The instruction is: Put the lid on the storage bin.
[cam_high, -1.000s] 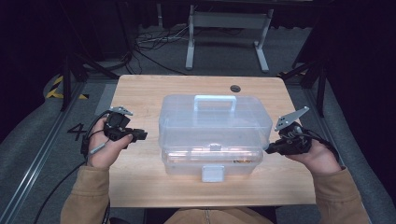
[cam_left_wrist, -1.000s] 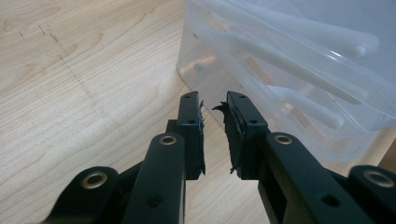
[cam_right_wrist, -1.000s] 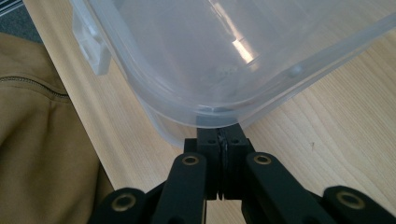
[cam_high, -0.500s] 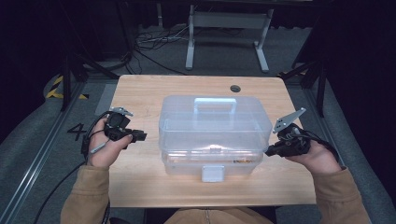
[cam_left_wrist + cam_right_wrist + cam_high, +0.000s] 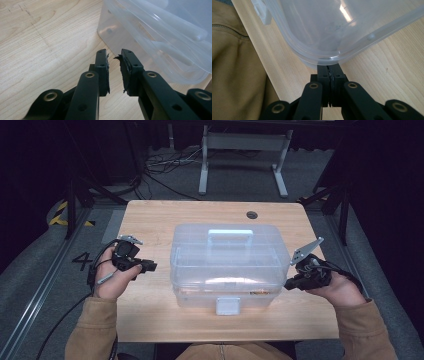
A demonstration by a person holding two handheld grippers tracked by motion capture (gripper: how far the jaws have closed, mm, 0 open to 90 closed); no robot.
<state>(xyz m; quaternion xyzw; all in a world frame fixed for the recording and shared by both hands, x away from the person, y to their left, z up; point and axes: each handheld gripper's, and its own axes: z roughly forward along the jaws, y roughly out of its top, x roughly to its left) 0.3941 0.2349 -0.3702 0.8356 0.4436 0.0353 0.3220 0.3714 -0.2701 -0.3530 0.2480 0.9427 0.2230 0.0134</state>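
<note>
We see a large clear plastic storage box with a white carrying handle and a white front latch [image 5: 227, 265] sitting closed at the middle of the pale wooden table [image 5: 150, 222], its latch toward the person's side. The left gripper [image 5: 150, 266] hovers just beside the box's left wall; its jaws stand slightly parted with nothing between them, and the worn black pads [image 5: 107, 72] touch neither box nor table. The right gripper [image 5: 289, 284] points at the box's right front corner with its jaws pressed flat together, their tips right at the rim of the lid, apparently touching it. A tan sleeve [image 5: 234, 62] shows beside it. The table has a small round hole [image 5: 252, 215] near its far edge. Beyond lie grey carpet, cables and a grey metal stand [image 5: 245, 150].
</note>
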